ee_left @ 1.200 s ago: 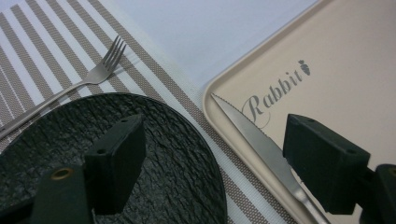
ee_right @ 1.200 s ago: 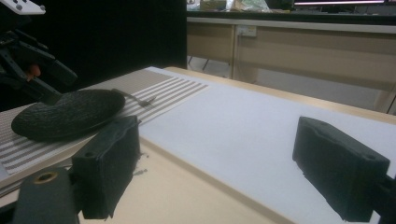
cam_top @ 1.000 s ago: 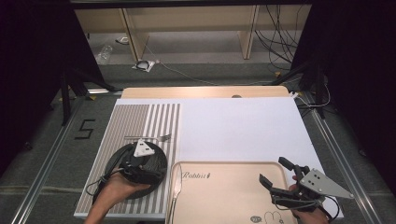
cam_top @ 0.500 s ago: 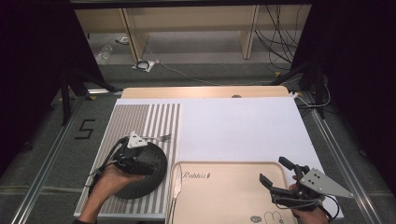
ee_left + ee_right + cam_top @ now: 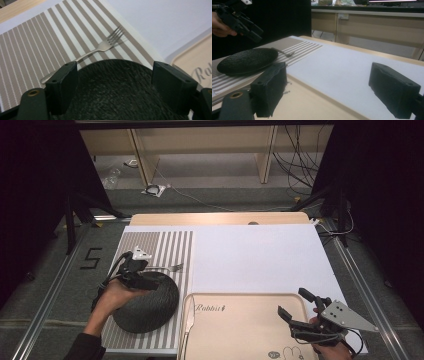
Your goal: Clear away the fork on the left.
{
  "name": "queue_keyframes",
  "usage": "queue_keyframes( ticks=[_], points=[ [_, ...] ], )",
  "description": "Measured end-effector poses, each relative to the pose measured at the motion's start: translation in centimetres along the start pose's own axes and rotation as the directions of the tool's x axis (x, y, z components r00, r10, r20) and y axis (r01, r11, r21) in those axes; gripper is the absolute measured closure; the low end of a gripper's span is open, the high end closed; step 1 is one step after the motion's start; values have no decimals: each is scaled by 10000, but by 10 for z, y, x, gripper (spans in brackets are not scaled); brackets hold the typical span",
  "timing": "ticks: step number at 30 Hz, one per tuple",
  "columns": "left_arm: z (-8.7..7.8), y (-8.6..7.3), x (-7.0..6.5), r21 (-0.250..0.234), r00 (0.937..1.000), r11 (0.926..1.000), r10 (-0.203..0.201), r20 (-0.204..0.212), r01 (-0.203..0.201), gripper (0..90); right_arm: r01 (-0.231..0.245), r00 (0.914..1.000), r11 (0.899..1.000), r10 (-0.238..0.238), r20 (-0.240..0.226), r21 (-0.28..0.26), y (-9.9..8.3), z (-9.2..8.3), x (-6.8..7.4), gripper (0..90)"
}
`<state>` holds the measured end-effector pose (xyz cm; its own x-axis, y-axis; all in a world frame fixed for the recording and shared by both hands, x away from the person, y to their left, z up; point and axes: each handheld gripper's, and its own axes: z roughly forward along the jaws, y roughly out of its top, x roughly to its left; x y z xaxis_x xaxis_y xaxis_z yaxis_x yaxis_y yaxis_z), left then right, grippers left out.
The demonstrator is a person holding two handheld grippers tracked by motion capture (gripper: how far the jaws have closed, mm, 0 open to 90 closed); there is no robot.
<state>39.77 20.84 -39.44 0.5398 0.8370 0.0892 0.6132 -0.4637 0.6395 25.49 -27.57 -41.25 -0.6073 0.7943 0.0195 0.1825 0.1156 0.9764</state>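
The tray (image 5: 240,330) carries the word "Rabbit" in script near its far left corner, and a small line drawing with a round mark at its near edge; the mark is too small to read. On the floor left of the surface, a black "5" (image 5: 91,258) is taped down.

The surface (image 5: 260,255) is covered by a white sheet, with a strip of bare wood along the far edge. A striped mat (image 5: 165,245) lies on its left part. The black plate (image 5: 150,302) sits on the mat's near half, just left of the tray. A fork (image 5: 165,268) lies on the mat just beyond the plate, and a knife (image 5: 187,322) rests along the tray's left rim.

The left gripper (image 5: 145,279) hovers over the plate's far edge, jaws wide apart and holding nothing. The right gripper (image 5: 296,307) hangs above the tray's right end, jaws likewise spread and empty.

Behind the surface are pale wooden shelves, loose cables on a grey floor and dark curtains at both sides.
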Motion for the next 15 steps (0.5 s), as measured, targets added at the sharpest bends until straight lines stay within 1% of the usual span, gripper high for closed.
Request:
queue_keyframes(
  ticks=[3, 9, 11, 12, 15],
  points=[
    [5, 6, 9, 113, 10000, 9999, -76, -52, 77, 217, -4, 10000, 10000, 4, -17, -42, 0, 1, 0, 158],
    [19, 15, 23, 584, 9995, 9982, 162, -288, -145, 218, 7, 10000, 10000, -7, -15, -23, 0, 1, 0, 158],
    [24, 17, 29, 626, 9997, 9980, 94, -205, -81, 220, -12, 10000, 10000, 12, -27, 2, 0, 0, 0, 158],
    [27, 18, 32, 722, 9998, 9974, 88, -171, -76, 220, -8, 10000, 10000, 8, -27, -5, 0, 0, 0, 158],
    [38, 20, 39, 1063, 9993, 9942, 219, -295, -186, 221, 5, 10000, 10000, -5, -39, -10, 0, 0, 0, 158]
  ],
)
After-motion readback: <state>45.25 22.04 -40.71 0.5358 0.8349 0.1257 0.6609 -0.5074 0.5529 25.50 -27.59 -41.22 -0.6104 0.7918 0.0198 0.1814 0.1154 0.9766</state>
